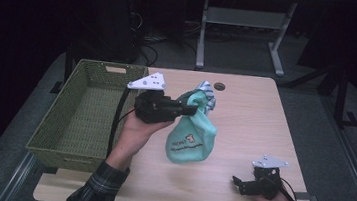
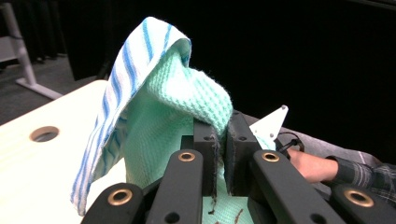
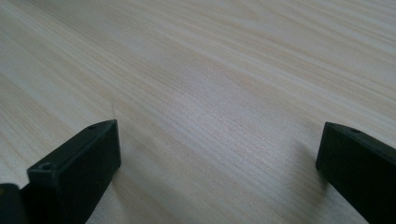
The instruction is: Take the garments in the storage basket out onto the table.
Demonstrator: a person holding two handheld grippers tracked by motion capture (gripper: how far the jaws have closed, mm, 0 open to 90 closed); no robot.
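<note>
A mint-green waffle cloth (image 1: 190, 139) with a blue-and-white striped part hangs in the air over the middle of the wooden table (image 1: 249, 123). My left gripper (image 1: 190, 109) is shut on its upper fold. In the left gripper view the cloth (image 2: 187, 93) drapes over the closed jaws of the left gripper (image 2: 222, 135), and its striped edge falls to the left. My right gripper (image 1: 238, 182) rests low at the table's near right corner, open, well apart from the cloth. In the right gripper view the right gripper (image 3: 219, 133) has bare wood between its wide-set jaws.
A green woven basket (image 1: 60, 158) stands along the table's left side, close to my left forearm. A round cable hole (image 1: 219, 86) sits near the table's far edge. Desk legs and cables stand on the dark floor beyond.
</note>
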